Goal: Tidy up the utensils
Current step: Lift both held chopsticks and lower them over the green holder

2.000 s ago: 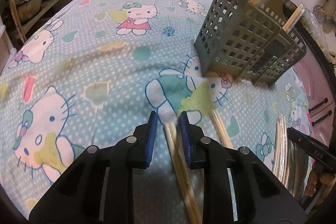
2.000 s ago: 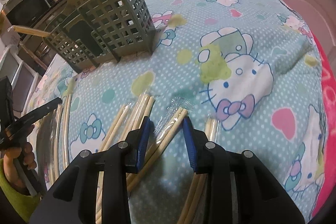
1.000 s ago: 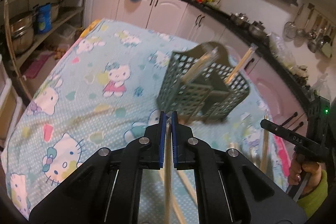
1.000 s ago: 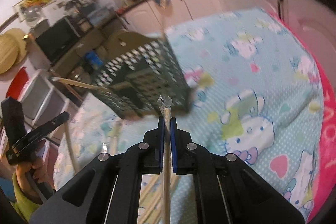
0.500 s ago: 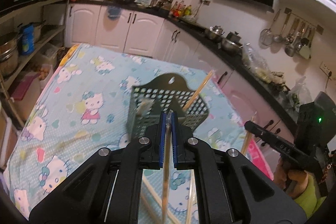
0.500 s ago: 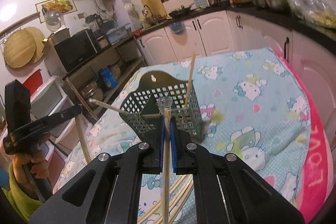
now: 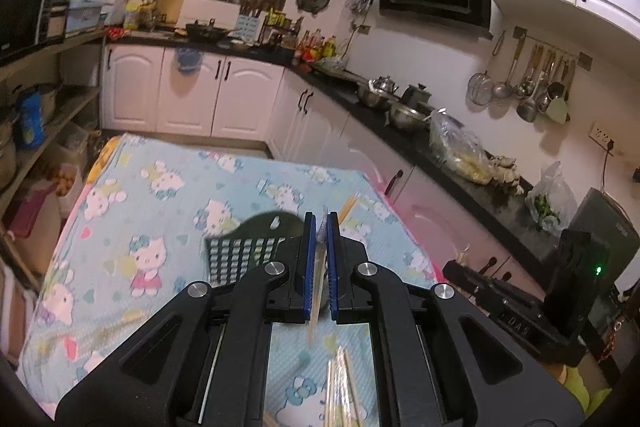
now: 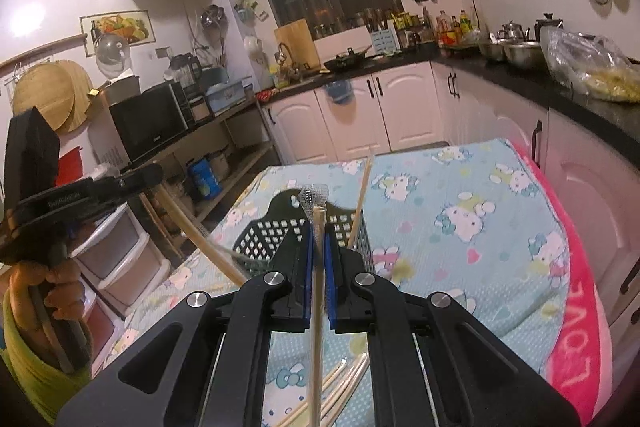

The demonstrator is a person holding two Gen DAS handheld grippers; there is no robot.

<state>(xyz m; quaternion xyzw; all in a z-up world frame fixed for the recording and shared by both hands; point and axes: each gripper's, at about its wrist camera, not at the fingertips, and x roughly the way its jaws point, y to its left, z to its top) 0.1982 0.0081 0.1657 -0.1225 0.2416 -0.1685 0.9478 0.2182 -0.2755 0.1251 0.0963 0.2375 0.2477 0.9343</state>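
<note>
My left gripper [image 7: 318, 227] is shut on a wrapped pair of chopsticks [image 7: 315, 291] and holds it high above the table. The grey-green perforated utensil caddy [image 7: 240, 251] stands just below and ahead, with chopsticks [image 7: 347, 205] sticking out of it. My right gripper [image 8: 319, 231] is shut on another wrapped pair of chopsticks [image 8: 317, 307], also raised above the caddy [image 8: 272, 235]. One chopstick [image 8: 362, 199] stands in the caddy. Loose wrapped chopsticks lie on the cloth below in the left wrist view [image 7: 340, 383] and in the right wrist view [image 8: 340, 391].
The table carries a blue Hello Kitty cloth [image 7: 140, 195]. The right gripper's handle [image 7: 520, 307] shows at right in the left view; the left gripper and hand [image 8: 52, 211] show at left in the right view, its chopsticks [image 8: 200, 239] slanting toward the caddy. Kitchen cabinets [image 7: 192, 95] surround.
Both grippers closed on wrapped chopstick pairs lying on the cloth and lifted them high. Both now sit above the caddy, which looks smaller and lower in both views.
</note>
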